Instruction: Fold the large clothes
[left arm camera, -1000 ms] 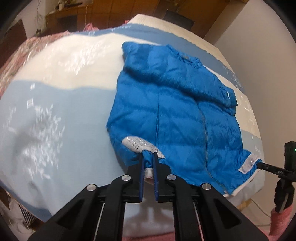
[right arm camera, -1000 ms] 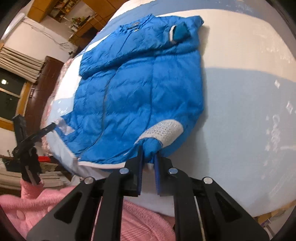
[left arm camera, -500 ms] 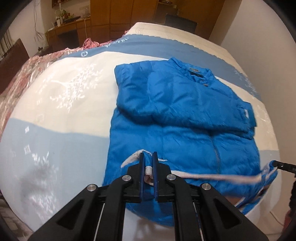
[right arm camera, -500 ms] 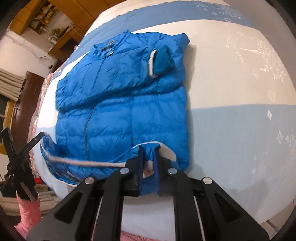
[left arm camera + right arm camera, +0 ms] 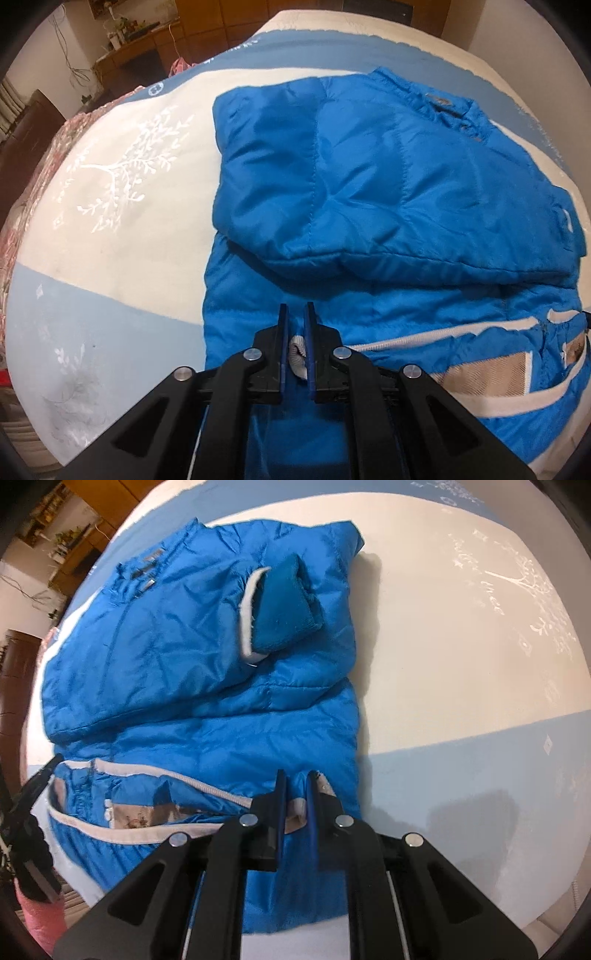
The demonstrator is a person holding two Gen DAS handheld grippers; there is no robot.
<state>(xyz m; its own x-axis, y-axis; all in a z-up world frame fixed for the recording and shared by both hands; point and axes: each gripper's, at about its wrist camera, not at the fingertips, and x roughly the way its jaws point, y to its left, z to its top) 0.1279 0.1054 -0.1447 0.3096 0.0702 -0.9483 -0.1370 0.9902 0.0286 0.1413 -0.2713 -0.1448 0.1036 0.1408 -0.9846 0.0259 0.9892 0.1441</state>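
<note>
A bright blue puffer jacket (image 5: 388, 184) lies on the bed, sleeves folded across its chest; it also shows in the right wrist view (image 5: 184, 657). My left gripper (image 5: 296, 314) is shut on the jacket's bottom hem at its left corner. My right gripper (image 5: 295, 779) is shut on the hem at the other corner. The hem is lifted and turned up over the lower body, so the white trim (image 5: 424, 338) and beige lining (image 5: 484, 376) show. A sleeve cuff (image 5: 284, 605) rests on the chest. The left gripper (image 5: 33, 786) shows at the left edge of the right wrist view.
The bed cover (image 5: 122, 221) is cream and light blue with a white branch pattern, also in the right wrist view (image 5: 461, 664). Wooden furniture (image 5: 147, 48) stands beyond the bed. A pink sleeve (image 5: 37, 915) is at the lower left.
Both grippers have lifted the jacket's bottom hem and carried it forward over the lower body toward the collar. The lining now faces up along the fold.
</note>
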